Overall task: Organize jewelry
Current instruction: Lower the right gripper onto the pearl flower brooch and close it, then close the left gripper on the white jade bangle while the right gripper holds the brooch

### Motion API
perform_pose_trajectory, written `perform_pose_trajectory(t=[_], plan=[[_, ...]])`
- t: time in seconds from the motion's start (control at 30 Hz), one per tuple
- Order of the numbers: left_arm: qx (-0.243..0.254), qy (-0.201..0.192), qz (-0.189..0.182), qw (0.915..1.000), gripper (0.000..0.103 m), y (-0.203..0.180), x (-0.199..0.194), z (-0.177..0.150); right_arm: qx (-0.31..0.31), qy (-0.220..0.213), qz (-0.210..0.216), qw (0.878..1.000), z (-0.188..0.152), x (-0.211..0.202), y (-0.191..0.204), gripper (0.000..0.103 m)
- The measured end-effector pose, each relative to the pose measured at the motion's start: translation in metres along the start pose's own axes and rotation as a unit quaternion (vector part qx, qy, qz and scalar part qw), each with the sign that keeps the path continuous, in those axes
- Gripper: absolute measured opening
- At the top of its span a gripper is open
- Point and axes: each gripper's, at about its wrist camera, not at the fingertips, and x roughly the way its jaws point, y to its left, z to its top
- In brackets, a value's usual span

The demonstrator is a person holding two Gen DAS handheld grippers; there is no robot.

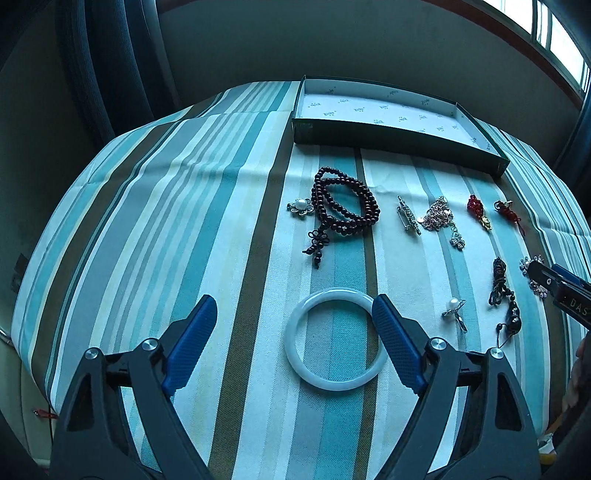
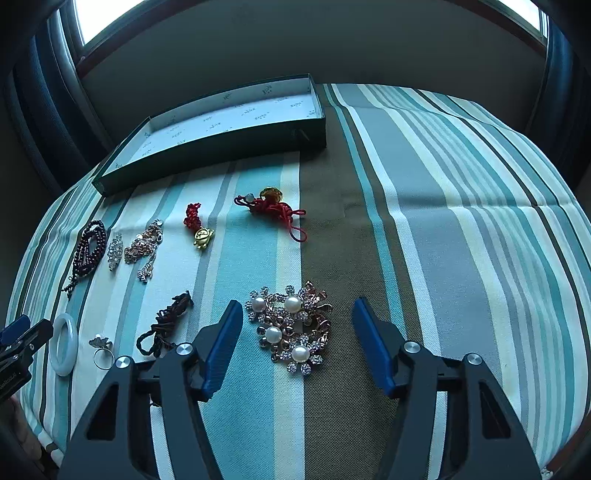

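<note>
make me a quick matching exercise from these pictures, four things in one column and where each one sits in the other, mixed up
Things:
1. white bangle
2. pearl flower brooches
3. green box
4. dark bead string

Places:
A. far end of the striped cloth
B. between the right gripper fingers
C. beside a single pearl flower pin
D. between the left gripper fingers

Pairs: 1-D, 2-B, 3-A, 4-C

This looks like a room in a home. A bench covered with a striped cloth [image 1: 155, 206] in teal, white and olive stands against a plain wall under a window [image 2: 110, 18] with a dark wooden frame, daylight coming through. Heavy dark curtains [image 1: 110, 74] hang at the sides. Personal jewellery [image 2: 291, 328] lies spread beside a shallow paper-lined box [image 1: 388, 110].
</note>
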Motion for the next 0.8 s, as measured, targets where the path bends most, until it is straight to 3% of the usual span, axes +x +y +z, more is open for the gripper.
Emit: perform_pose_trajectory(t=[0.23,0.63,0.7,0.8], plan=[[0.004,0.009,-0.003,0.9999,0.086,-0.003,0.005,-0.002,-0.031,-0.003,-0.005,1.000,-0.007,-0.004,0.009,0.038],[0.007,0.017,-0.001,0.9998,0.086,-0.006,0.007,-0.005,-0.031,-0.023,-0.002,0.999,-0.010,-0.022,0.008,0.032],[0.006,0.018,-0.002,0.9998,0.086,-0.006,0.007,-0.006,-0.029,-0.022,0.002,0.999,-0.010,-0.023,0.005,0.015],[0.010,0.019,-0.005,0.9997,0.086,-0.009,0.007,-0.007,-0.021,-0.017,0.007,1.000,-0.012,-0.022,0.000,0.015]])
